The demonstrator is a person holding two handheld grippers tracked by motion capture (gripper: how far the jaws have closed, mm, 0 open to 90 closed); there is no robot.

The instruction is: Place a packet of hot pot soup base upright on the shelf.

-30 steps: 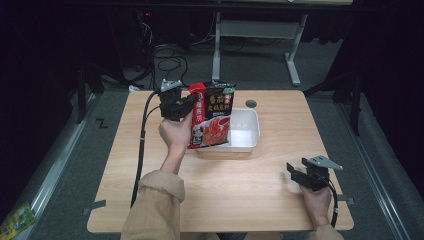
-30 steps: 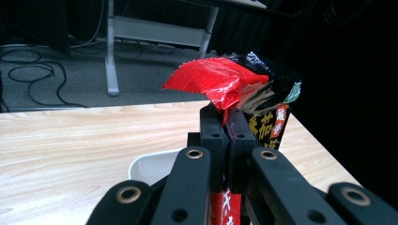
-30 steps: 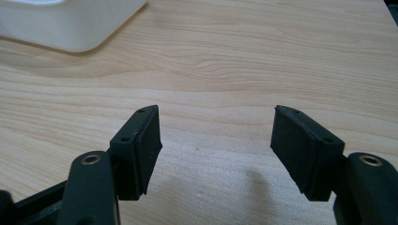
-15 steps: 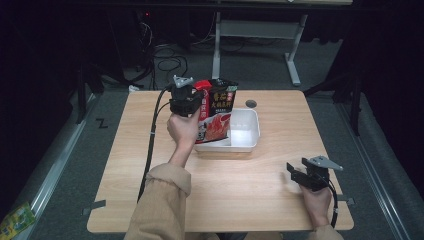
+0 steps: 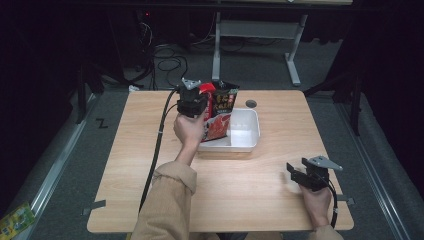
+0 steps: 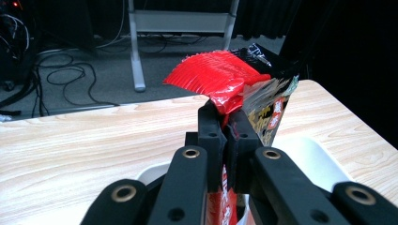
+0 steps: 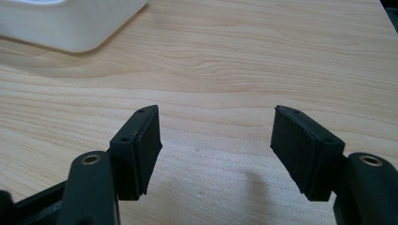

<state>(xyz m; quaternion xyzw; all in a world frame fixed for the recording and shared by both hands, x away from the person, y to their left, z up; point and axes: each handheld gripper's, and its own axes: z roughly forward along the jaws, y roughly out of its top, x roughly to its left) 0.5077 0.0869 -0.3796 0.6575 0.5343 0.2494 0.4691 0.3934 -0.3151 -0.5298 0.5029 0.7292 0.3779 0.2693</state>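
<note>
A red and black snack bag [image 5: 220,110] stands upright in the left half of a white tub [image 5: 245,135] at the table's middle back. My left gripper [image 5: 200,102] is shut on the bag's crumpled red top edge. In the left gripper view the bag [image 6: 234,89] is pinched between the two black pads, over the white tub [image 6: 309,154]. My right gripper [image 5: 291,172] rests low over the table's front right, open, with bare wood between its pads [image 7: 148,150]. A corner of the tub [image 7: 70,23] shows at the top left of the right gripper view.
The wooden table [image 5: 125,165] has a round cable hole [image 5: 251,104] behind the tub. Beyond the far edge are a grey desk frame [image 5: 260,35] and floor cables [image 5: 165,55]. Wide bare wood lies to the left and in front of the tub.
My left gripper has carried the bag to the right, further over the tub. The right gripper has stayed where it was.
</note>
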